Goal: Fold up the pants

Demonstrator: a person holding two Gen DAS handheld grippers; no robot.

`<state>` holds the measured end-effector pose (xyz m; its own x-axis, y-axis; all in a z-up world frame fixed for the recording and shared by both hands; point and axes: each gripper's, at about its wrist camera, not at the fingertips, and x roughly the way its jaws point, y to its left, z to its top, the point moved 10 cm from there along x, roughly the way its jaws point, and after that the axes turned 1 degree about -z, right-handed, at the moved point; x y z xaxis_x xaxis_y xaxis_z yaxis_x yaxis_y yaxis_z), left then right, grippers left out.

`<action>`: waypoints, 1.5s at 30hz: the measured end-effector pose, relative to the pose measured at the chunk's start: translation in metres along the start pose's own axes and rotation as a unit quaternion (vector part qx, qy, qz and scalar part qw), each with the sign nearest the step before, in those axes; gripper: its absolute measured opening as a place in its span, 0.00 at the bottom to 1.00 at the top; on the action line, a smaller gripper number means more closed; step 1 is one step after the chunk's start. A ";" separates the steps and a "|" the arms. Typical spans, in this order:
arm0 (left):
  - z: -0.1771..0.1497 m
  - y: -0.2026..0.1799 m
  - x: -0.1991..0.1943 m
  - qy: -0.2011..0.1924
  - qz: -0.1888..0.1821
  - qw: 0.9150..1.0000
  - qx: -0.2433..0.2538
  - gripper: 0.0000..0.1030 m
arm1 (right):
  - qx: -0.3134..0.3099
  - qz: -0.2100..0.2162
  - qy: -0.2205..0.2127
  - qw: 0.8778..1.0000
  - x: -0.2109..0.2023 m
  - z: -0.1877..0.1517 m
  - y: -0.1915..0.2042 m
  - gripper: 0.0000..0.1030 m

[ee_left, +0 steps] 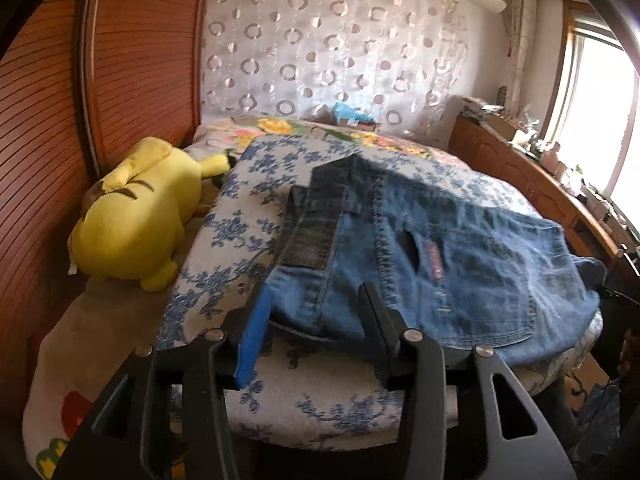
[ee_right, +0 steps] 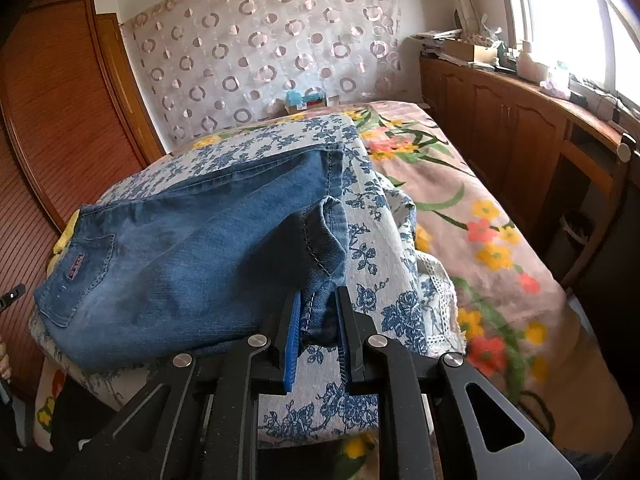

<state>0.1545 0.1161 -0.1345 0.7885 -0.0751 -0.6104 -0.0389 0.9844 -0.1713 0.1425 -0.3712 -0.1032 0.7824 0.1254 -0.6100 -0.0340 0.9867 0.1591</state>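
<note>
Nearest the lens in the right wrist view, the right gripper point(ee_right: 318, 312) was pinching a bunched hem of the jeans point(ee_right: 192, 256) between its blue-padded fingers point(ee_right: 292, 344), low and centre in the frame. From that pinch the denim ran up and left across a blue-flowered white cloth point(ee_right: 372, 264), a back pocket with a small label lying at left centre. A second leg end lay flat toward the upper middle of the frame.

In the left wrist view the left gripper point(ee_left: 316, 300) stood spread at lower centre, its pads apart and not pressing the fabric; the waistband end of the jeans point(ee_left: 460, 264) lay between and beyond them, touching neither as far as could be told. The jeans spread across the centre and right of that frame on the same flowered cloth point(ee_left: 236, 224).

A yellow plush toy point(ee_left: 140, 216) lay at centre left, just beside the cloth. A floral bedspread point(ee_right: 480, 220) showed at right in the right wrist view. A wooden wardrobe point(ee_left: 132, 60) filled the upper left, a ring-patterned curtain point(ee_left: 340, 48) the upper centre, and a wooden cabinet point(ee_right: 500, 120) under a window point(ee_right: 568, 12) the upper right.
</note>
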 end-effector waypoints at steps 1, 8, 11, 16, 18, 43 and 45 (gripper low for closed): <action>0.001 -0.003 0.000 0.000 -0.004 1.000 0.002 0.51 | 0.000 0.000 0.000 1.000 -0.002 0.000 0.000 0.17; 0.006 -0.037 0.003 -0.003 -0.039 0.999 0.023 0.76 | -0.011 0.002 -0.011 1.000 -0.015 -0.002 0.010 0.19; 0.005 -0.054 0.009 0.005 -0.044 0.998 0.042 0.76 | -0.012 0.007 -0.016 1.000 -0.019 -0.003 0.014 0.28; 0.005 -0.084 0.015 0.007 -0.051 0.997 0.062 0.76 | -0.015 0.001 -0.019 1.000 -0.018 -0.007 0.018 0.36; 0.003 -0.096 0.017 0.010 -0.061 0.996 0.069 0.76 | -0.012 -0.001 -0.016 1.000 -0.014 -0.009 0.017 0.36; -0.024 -0.150 0.027 0.041 -0.102 0.989 0.096 0.76 | 0.005 -0.017 0.034 0.999 0.031 0.004 0.003 0.38; -0.024 -0.150 0.027 0.041 -0.102 0.989 0.094 0.76 | 0.007 -0.017 0.038 0.999 0.032 0.005 0.003 0.38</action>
<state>0.1673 -0.0370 -0.1441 0.7147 -0.2812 -0.6404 0.2371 0.9588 -0.1565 0.1711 -0.3646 -0.1184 0.7335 0.1007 -0.6722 0.0004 0.9889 0.1485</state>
